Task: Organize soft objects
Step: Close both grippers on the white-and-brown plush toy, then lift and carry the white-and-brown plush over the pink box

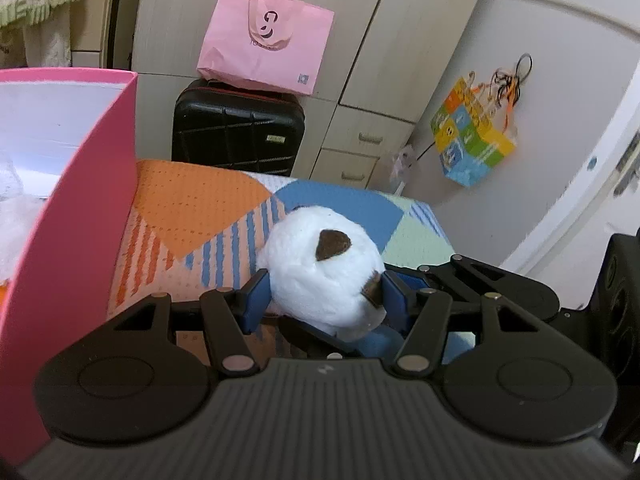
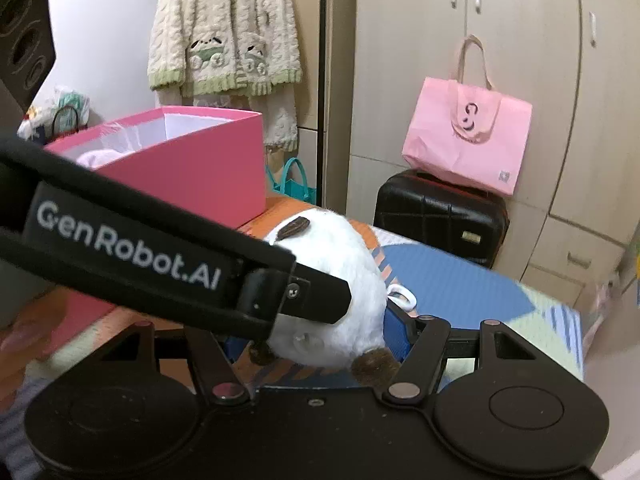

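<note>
A white plush toy (image 1: 320,276) with brown patches sits over the patterned mat (image 1: 192,208). My left gripper (image 1: 325,298) has its blue fingers pressed on both sides of it. The toy also shows in the right wrist view (image 2: 340,264), where the left gripper's black body (image 2: 160,256) crosses in front. My right gripper (image 2: 320,340) also closes around the toy; only its right blue finger (image 2: 396,328) shows, against the plush. A pink box (image 1: 68,220) stands at left, with soft white items inside; it also shows in the right wrist view (image 2: 192,164).
A black suitcase (image 1: 236,128) with a pink tote bag (image 1: 264,40) on it stands behind the mat, before beige cupboards. A colourful bag (image 1: 472,136) hangs on the right wall. A knitted cardigan (image 2: 224,32) hangs behind the box.
</note>
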### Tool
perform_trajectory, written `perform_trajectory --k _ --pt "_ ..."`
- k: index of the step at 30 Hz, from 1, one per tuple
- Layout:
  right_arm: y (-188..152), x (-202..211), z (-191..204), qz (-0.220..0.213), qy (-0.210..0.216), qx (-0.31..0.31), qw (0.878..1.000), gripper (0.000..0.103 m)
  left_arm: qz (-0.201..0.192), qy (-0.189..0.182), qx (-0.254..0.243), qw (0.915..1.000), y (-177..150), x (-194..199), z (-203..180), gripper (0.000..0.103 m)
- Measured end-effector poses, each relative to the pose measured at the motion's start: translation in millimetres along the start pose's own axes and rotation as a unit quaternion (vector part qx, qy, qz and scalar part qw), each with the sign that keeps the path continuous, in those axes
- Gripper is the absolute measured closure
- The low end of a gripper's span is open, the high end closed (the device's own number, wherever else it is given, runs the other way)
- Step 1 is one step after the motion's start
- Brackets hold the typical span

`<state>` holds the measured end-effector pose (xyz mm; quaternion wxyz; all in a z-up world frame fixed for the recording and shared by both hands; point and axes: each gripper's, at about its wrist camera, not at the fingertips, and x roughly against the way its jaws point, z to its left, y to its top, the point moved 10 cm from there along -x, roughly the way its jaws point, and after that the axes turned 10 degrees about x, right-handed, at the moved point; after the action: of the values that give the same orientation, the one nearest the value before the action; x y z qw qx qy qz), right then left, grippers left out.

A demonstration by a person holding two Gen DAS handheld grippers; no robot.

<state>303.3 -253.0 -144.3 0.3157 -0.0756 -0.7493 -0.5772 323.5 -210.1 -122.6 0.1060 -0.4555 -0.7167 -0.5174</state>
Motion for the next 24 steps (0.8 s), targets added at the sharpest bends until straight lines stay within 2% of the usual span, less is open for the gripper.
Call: perform_trajectory --k 4,10,15,24 --pt "-7.4 11.4 9.6 0.001 0.003 -0.041 0.999 0.033 0.014 0.009 -0.018 0.9997 -11.2 13.1 -3.9 0.045" --pt "-17.4 33.0 24.7 -0.004 0.004 -0.105 0.994 0.033 0.027 -0.005 -0.039 0.9989 -26.6 36.3 -8.2 0.045" --pt "-18.3 49.1 41.5 -0.012 0.007 -0.123 0.992 0.033 0.022 -0.014 -0.058 0.9980 -36.9 61.2 -10.0 0.045" --pt "-6.6 82.9 77.8 -0.025 0.008 -0.120 0.992 0.033 0.008 -0.041 -0.081 0.9958 -47.3 114.6 -7.4 0.045"
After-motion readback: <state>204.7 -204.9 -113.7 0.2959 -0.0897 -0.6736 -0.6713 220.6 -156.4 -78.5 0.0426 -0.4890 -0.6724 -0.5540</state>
